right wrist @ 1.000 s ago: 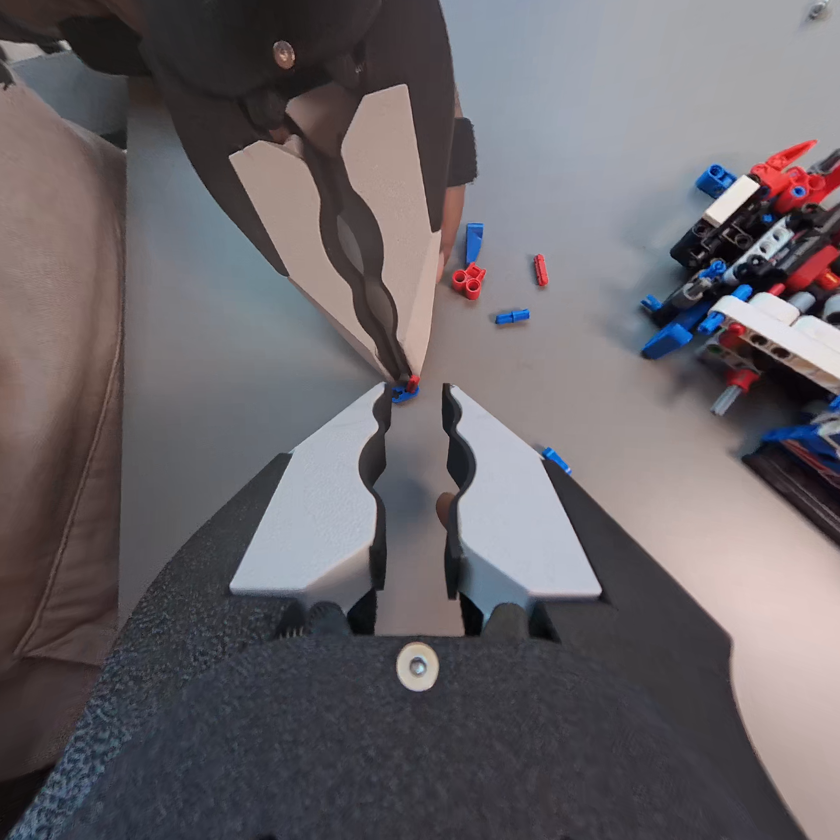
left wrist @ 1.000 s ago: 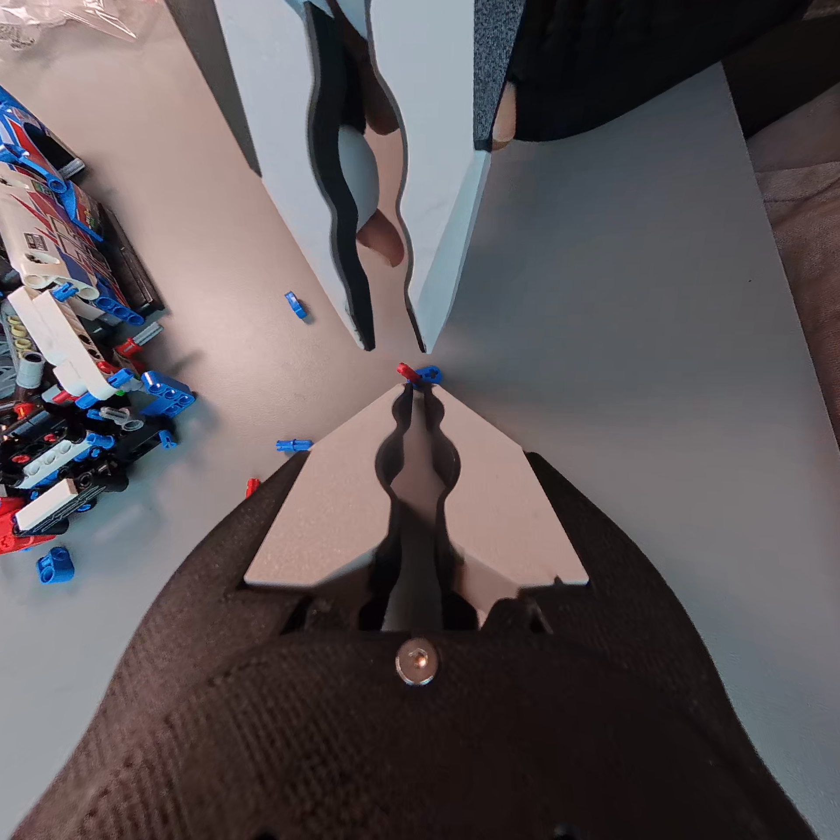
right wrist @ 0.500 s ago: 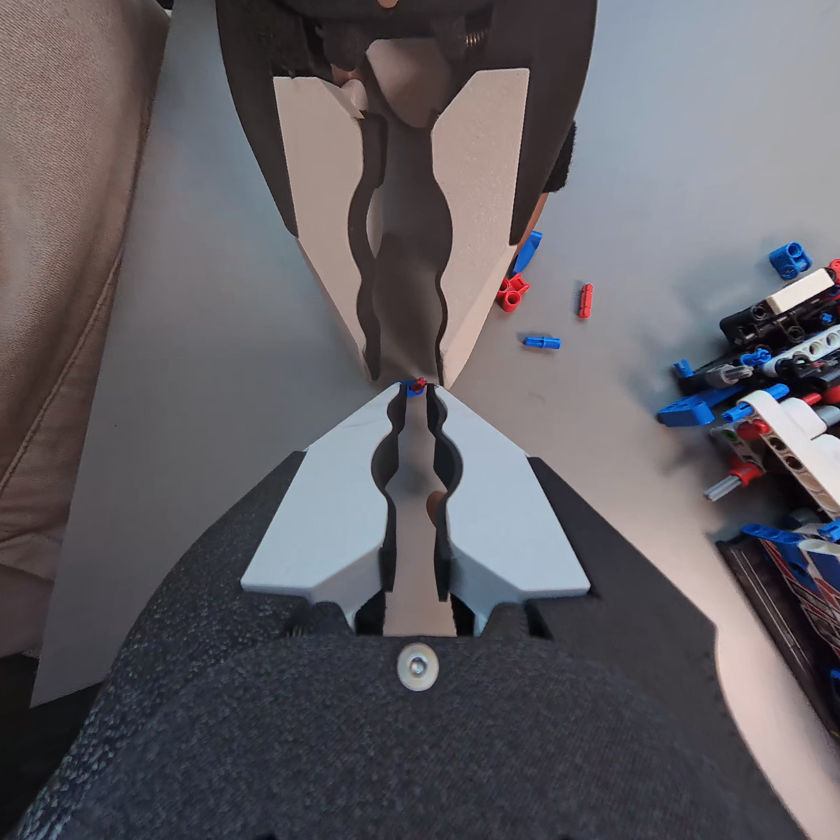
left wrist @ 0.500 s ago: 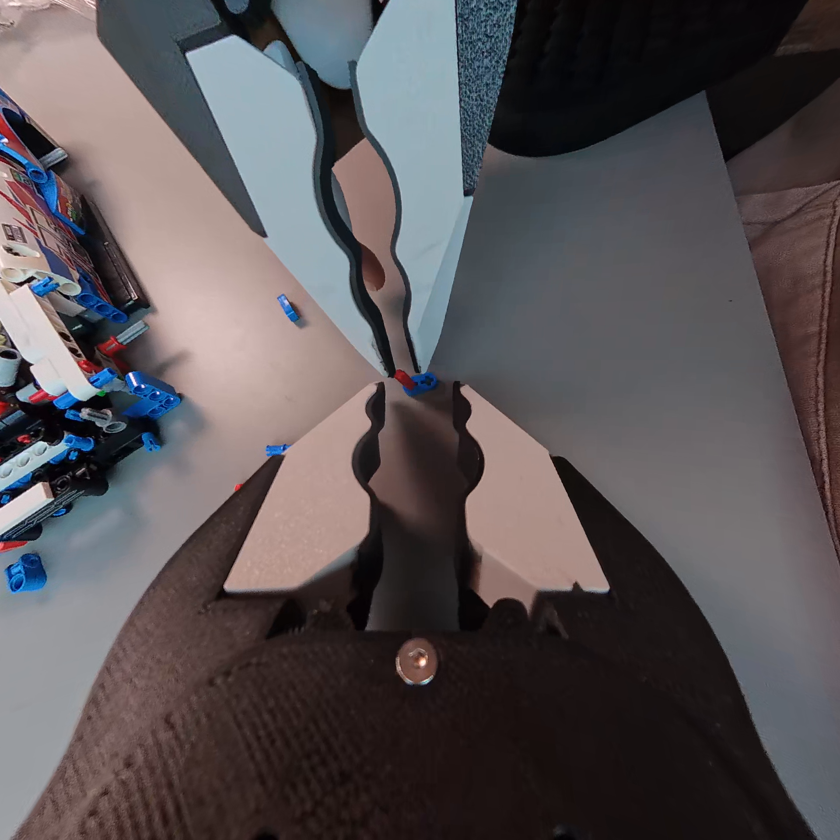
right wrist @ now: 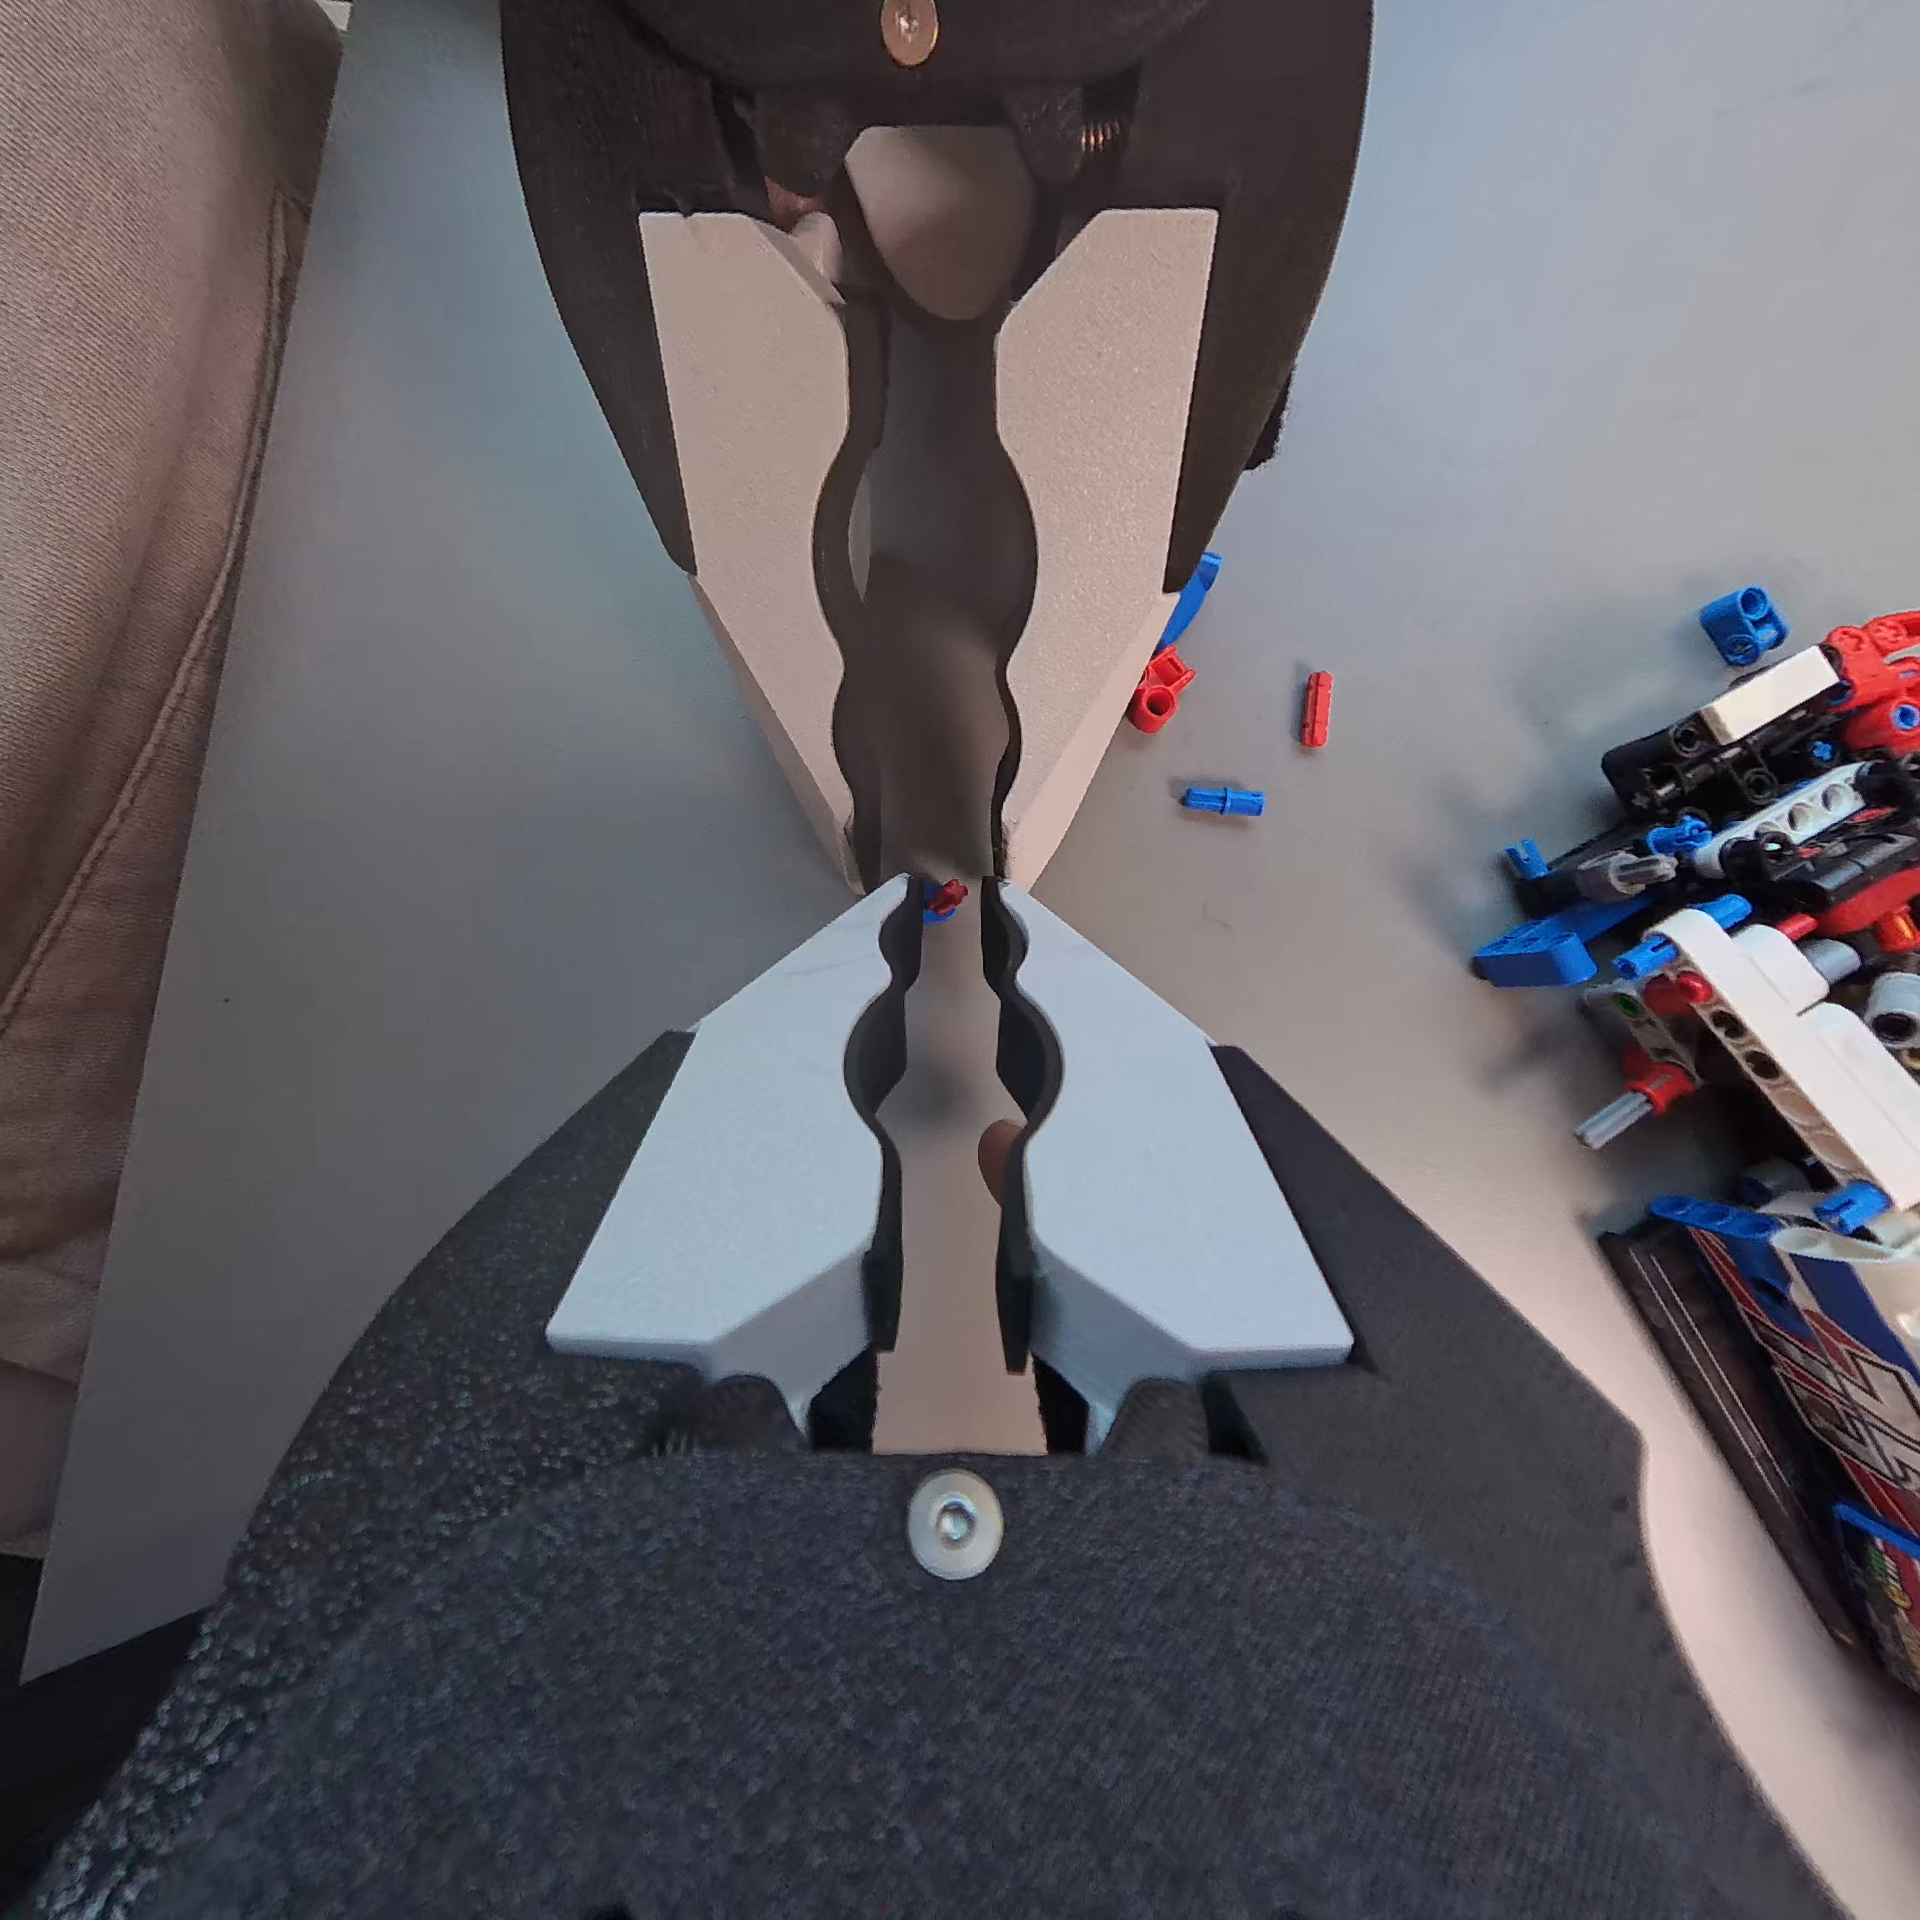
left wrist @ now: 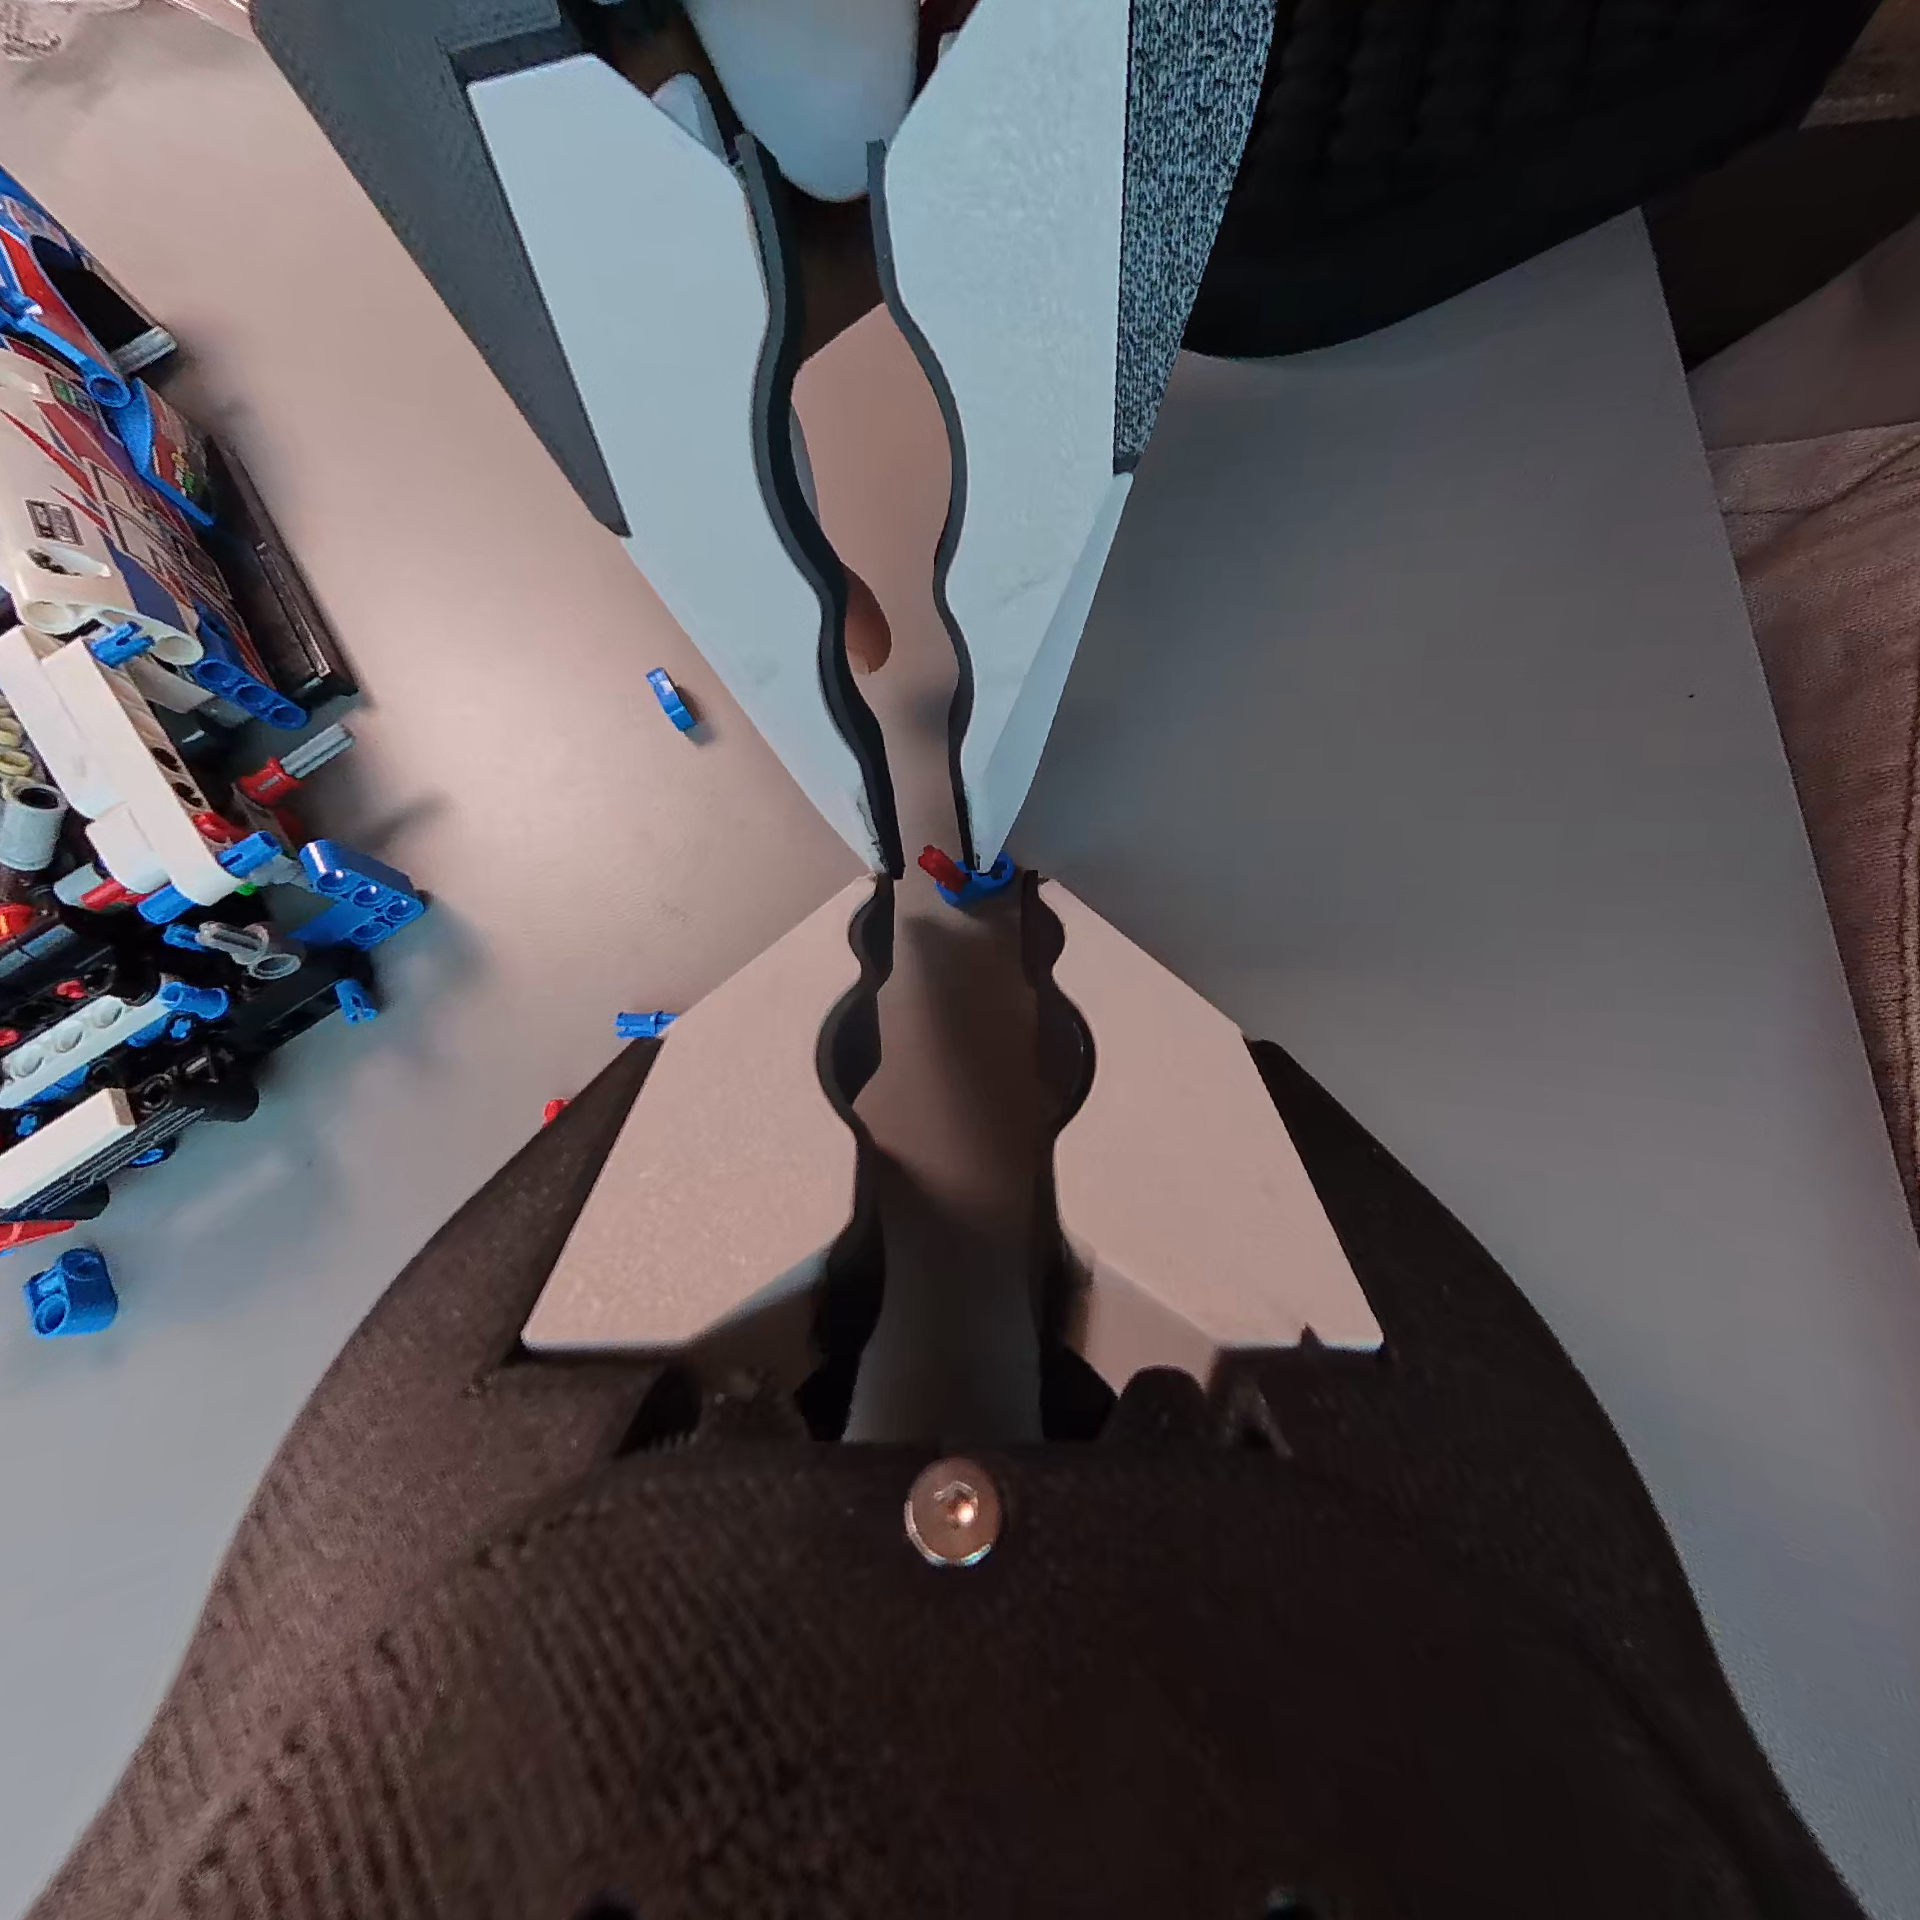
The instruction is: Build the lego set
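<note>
Blue-and-red lego piece [left wrist: 975,883], seemingly on the tabletop [left wrist: 1403,831], sits between the facing tips: light, rigid, slick, likely to skitter. The left hand-held gripper [left wrist: 956,894] gapes empty. The right hand-held gripper [right wrist: 951,899] is narrowly parted, one finger touching the piece. Best pinched across its blue body.

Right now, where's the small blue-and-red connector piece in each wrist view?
Left wrist view: blue-and-red piece just above centre, at the tips of the right gripper, beyond the left gripper.
Right wrist view: same piece just above centre, between the right gripper's tips.
Shared landmark: loose blue pin.
</note>
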Demonstrator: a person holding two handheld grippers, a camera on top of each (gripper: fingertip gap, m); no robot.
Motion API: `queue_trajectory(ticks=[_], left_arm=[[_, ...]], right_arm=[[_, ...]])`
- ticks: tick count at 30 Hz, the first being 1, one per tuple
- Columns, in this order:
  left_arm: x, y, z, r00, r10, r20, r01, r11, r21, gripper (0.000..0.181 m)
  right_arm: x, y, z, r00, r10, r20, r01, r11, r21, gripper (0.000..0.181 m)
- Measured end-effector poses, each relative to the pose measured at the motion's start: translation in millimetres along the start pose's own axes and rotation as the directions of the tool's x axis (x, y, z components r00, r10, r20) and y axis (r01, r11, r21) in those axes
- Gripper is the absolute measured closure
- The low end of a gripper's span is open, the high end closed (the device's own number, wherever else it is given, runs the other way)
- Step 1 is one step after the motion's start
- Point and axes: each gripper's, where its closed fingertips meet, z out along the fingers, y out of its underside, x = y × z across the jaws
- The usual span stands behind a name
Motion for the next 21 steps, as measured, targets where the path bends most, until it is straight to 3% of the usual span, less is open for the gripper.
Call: queue_trajectory(ticks=[5, 12, 21], left_arm=[[3.6, 0.5, -0.9, 0.999, -0.025, -0.033, 0.025, 1.000, -0.001, 0.150], [4.6, -1.4, 1.1, 1.000, -0.022, -0.019, 0.022, 1.000, -0.001, 0.151], [5.5, -3.8, 4.0, 1.000, -0.014, -0.002, 0.014, 1.000, -0.003, 0.157]], right_arm=[[-2.4, -2.1, -0.5, 1.000, -0.014, 0.008, 0.014, 1.000, -0.007, 0.175], [-4.7, 2.4, 0.9, 0.999, -0.033, -0.008, 0.033, 0.999, -0.032, 0.179], [-8.1, 3.6, 0.6, 0.989, -0.070, -0.130, 0.058, 0.994, -0.094, 0.180]])
